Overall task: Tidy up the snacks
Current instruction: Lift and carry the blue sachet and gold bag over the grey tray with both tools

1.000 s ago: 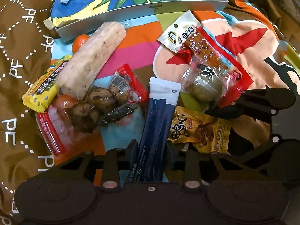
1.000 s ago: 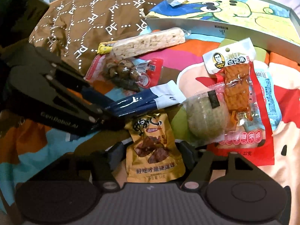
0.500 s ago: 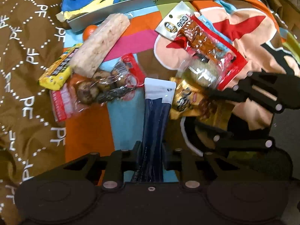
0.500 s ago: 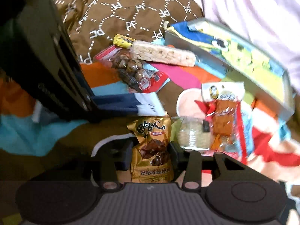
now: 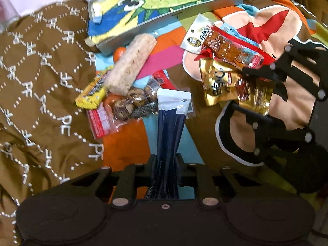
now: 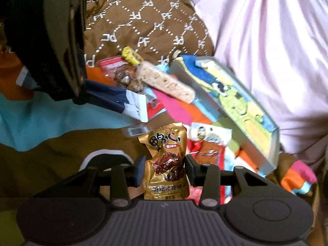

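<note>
Left gripper (image 5: 165,163): clenched on navy sachet (image 5: 170,131), lower end pinched between the pads, white top end reaching forward past the fingertips.

Right gripper (image 6: 164,169): grasping gold snack pouch (image 6: 167,164), pads pressing both sides at mid-height, top seal standing above the fingertips.

Just beyond the sachet's white tip, left of the left jaws: clear red-edged pack of brown nuts (image 5: 123,106). Resting across that pack, farther out: pale rice bar (image 5: 133,63). Left of the bar's near end: yellow packet (image 5: 92,95). Past the bar's far end, partly hidden: small orange fruit (image 5: 119,53).

Farthest ahead of the left jaws: shallow grey box (image 5: 170,17) with cartoon-printed lining, open side up.

Ahead and right of the left jaws: right gripper with gold pouch, and behind them a white-topped pack of brown strips (image 5: 221,45) lying on a red-trimmed bag.

Right of the right jaws, close behind the pouch: the same strip pack. Farther out: grey box, tilted in that view.

Beneath everything: colourful cartoon blanket (image 5: 127,147). To the left: brown lettered quilt (image 5: 41,82). Far side: pink cloth (image 6: 266,51).
</note>
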The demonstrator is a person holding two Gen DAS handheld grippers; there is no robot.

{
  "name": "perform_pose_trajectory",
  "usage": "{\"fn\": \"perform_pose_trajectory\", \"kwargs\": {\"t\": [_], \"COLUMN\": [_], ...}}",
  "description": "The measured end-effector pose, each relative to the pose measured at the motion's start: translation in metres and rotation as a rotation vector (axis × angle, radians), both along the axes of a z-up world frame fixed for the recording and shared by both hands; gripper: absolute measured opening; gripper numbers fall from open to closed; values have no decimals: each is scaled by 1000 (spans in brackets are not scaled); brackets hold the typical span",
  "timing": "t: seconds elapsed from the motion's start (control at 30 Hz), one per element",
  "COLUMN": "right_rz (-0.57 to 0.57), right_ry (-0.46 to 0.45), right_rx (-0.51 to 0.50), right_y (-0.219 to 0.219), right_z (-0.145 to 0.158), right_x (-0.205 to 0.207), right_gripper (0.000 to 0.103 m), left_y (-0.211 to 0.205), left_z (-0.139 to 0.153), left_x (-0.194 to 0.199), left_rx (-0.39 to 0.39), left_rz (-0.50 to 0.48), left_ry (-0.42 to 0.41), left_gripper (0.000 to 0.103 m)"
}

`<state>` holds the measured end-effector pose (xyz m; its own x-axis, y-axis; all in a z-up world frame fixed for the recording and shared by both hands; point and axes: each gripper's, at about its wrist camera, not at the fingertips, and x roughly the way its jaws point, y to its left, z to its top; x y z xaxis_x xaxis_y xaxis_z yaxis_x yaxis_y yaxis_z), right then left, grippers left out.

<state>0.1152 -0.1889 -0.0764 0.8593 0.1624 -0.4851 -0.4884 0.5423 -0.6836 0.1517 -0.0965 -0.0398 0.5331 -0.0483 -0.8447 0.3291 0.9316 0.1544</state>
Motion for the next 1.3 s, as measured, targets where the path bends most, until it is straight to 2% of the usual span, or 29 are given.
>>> {"fn": "perform_pose_trajectory", "kwargs": {"t": [0.2, 0.37, 0.5, 0.73, 0.93, 1.1, 1.3], "right_rz": [-43, -103, -141, -198, -247, -280, -325], "right_ry": [-98, -182, -260, -408, -499, -518, -515], "right_rx": [59, 137, 159, 209, 336, 409, 453], "right_y": [-7, -17, -22, -26, -34, -48, -69], "right_z": [13, 27, 30, 41, 60, 66, 65], "right_x": [5, 20, 32, 66, 104, 134, 164], "right_gripper": [45, 45, 45, 45, 46, 46, 46], "left_y": [-4, -1, 2, 3, -8, -19, -27], "left_z": [8, 20, 34, 62, 77, 80, 68], "left_x": [-8, 4, 25, 79, 130, 175, 221], "left_rx": [-19, -105, -168, -267, -285, -324, -395], "left_rz": [14, 86, 154, 261, 292, 314, 359], "left_ry": [-122, -198, -270, -378, -440, -470, -459], "left_gripper": [19, 19, 19, 19, 19, 20, 20]}}
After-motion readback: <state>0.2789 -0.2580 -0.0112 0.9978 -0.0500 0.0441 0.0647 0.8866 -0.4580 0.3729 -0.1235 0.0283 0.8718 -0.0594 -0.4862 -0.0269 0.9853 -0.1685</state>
